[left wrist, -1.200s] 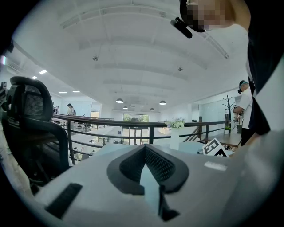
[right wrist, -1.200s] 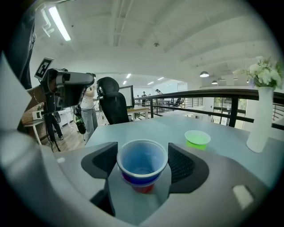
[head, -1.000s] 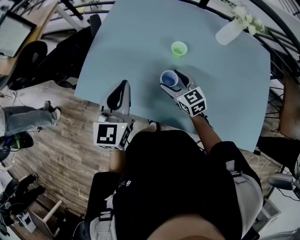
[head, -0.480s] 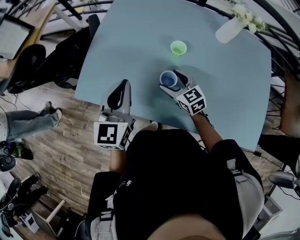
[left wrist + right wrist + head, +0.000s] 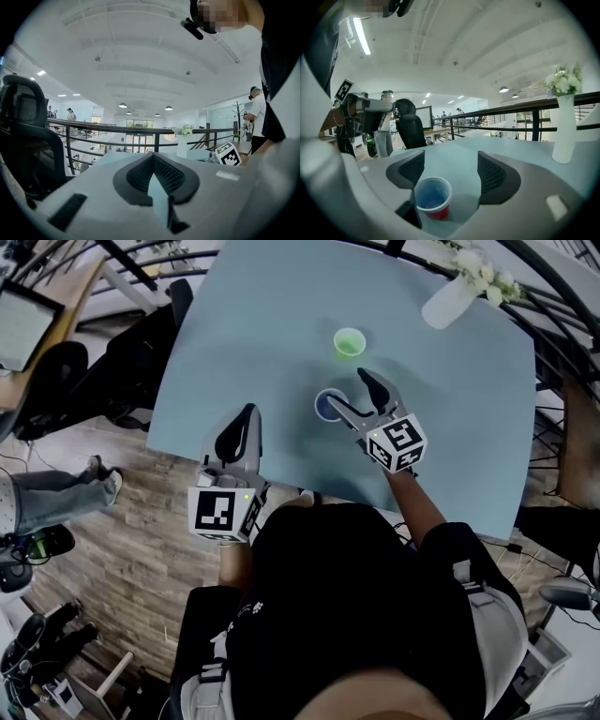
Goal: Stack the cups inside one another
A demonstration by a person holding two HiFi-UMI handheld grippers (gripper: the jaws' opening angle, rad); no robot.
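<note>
The right gripper [image 5: 451, 169] stands open, jaws wide apart. The red cup [image 5: 432, 197] sits upright on the table [image 5: 450, 418] between them, ungripped and close to the jaw at the picture's left. In the head view this pair is at frame centre, with the green cup [image 5: 349, 342] just above it and apart from it. The left gripper [image 5: 153, 174] is clenched on nothing and rests at the table's lower-left edge.

To do the step well, I would centre the red cup between the pads first. I would then close lightly on its wall below the rim, since a thin cup buckles, and lift and lower it plumb into the green cup.

Neither gripper view shows the green cup. In the head view a jaw covers part of the red cup, and whether that jaw touches it I cannot tell.
</note>
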